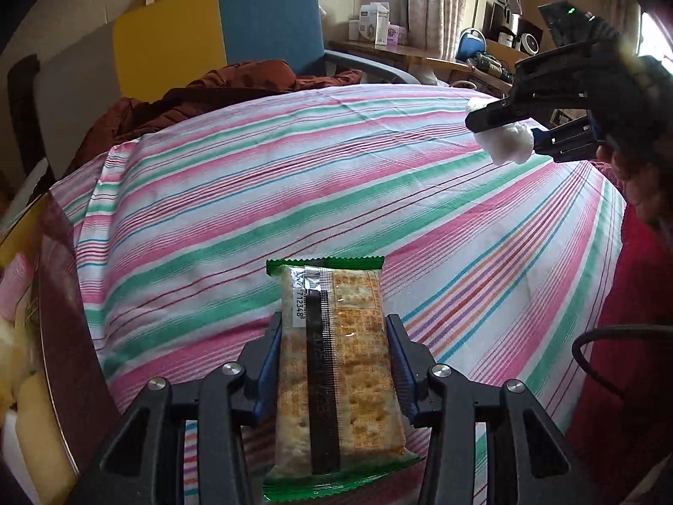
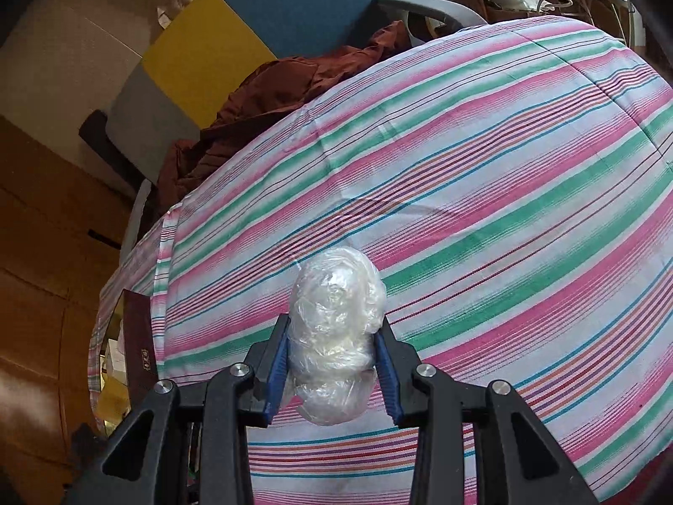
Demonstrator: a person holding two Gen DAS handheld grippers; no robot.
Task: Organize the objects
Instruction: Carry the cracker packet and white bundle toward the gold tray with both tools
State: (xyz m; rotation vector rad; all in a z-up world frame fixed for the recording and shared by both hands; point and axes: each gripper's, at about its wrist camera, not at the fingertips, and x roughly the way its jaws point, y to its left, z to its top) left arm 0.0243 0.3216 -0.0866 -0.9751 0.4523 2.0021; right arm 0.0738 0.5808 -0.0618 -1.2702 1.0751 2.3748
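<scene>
A green-edged pack of crackers sits lengthwise between the blue pads of my left gripper, which is shut on it above the striped cloth. In the same view, at the upper right, my right gripper holds a crumpled white plastic bundle over the cloth. The right wrist view shows that clear plastic bundle squeezed between the pads of my right gripper, above the striped cloth.
A brown jacket lies at the cloth's far edge against a chair with yellow and blue panels. A dark red box stands at the cloth's left edge. A cluttered wooden shelf runs along the back. A black cable loops at the right.
</scene>
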